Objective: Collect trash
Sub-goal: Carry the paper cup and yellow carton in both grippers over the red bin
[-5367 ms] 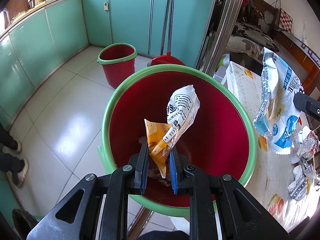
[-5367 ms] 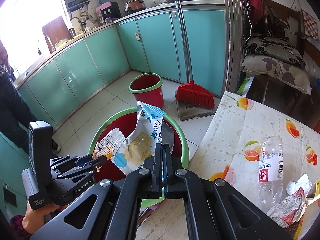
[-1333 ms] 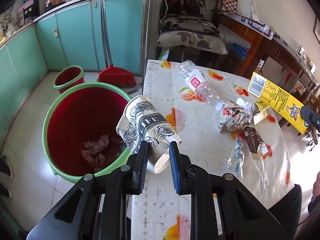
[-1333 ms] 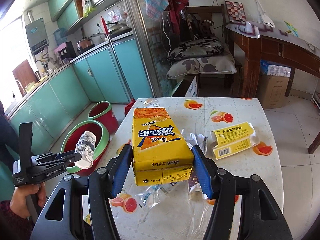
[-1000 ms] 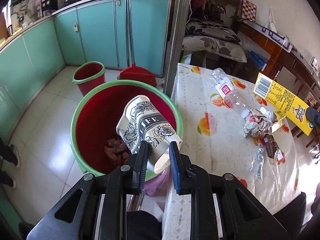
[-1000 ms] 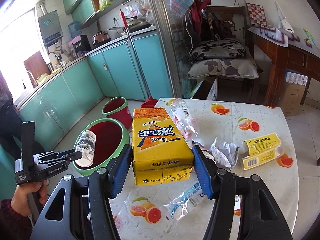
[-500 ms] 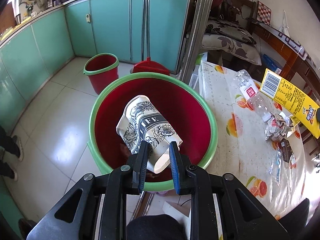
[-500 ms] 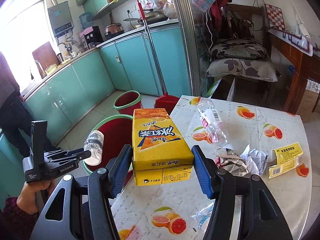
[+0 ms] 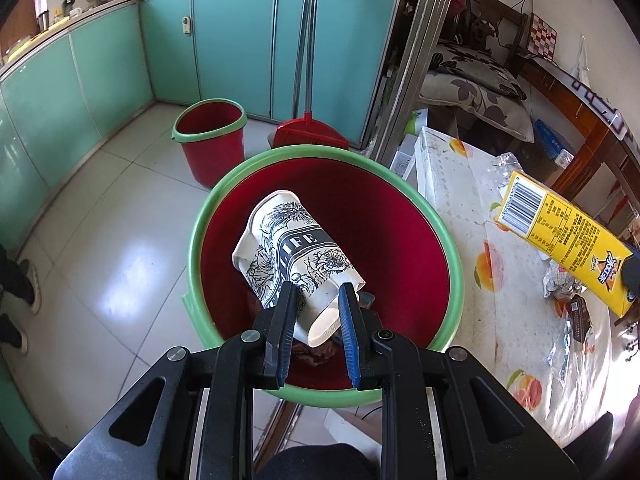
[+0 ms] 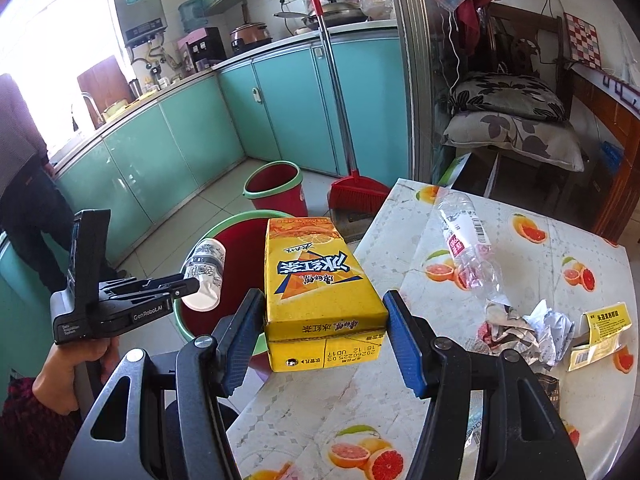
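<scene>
My left gripper (image 9: 316,312) is shut on a crushed white paper cup (image 9: 292,248) with black flower print, held over the big red tub with a green rim (image 9: 448,248). The cup and left gripper also show in the right wrist view (image 10: 206,270). My right gripper (image 10: 324,328) is shut on a yellow drink carton (image 10: 320,280), held above the table edge beside the tub (image 10: 224,228). The carton shows at the right of the left wrist view (image 9: 568,236). Some trash lies at the tub's bottom (image 9: 316,350).
The fruit-print table (image 10: 552,240) bears a clear plastic bottle (image 10: 466,240), crumpled paper (image 10: 520,328) and a flattened yellow box (image 10: 600,332). A small red bin (image 9: 210,140) and red broom (image 9: 308,136) stand by the teal cabinets. A person stands at left (image 10: 24,184).
The left gripper has carried the cup from beside the table to over the middle of the tub. The right gripper with the carton has moved left toward the tub.
</scene>
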The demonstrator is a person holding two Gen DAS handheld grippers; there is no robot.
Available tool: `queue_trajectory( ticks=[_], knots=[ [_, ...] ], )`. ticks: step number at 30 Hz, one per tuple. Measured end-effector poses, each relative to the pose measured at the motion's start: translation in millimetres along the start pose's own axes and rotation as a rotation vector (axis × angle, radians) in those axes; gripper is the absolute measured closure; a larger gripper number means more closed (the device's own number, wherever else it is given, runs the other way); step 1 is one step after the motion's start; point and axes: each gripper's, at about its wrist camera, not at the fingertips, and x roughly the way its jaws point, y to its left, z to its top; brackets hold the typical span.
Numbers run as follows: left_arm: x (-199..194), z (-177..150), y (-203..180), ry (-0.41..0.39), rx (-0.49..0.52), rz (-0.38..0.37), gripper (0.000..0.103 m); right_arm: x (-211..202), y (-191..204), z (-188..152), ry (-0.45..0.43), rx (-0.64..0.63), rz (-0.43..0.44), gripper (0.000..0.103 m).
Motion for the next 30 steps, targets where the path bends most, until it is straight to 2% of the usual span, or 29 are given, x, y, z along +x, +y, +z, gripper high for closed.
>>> queue_trajectory(
  ticks=[12,30],
  knots=[
    [8.4,3.3,10.2,0.015,0.003,0.054,0.082,12.5,8.5,9.7,0.014,-0.030,0.010,0.044],
    [29.5,8.7,24.0,0.047,-0.060,0.062,0.082,65.5,33.1,15.1,0.102,-0.073,0.015,0.044]
  ],
)
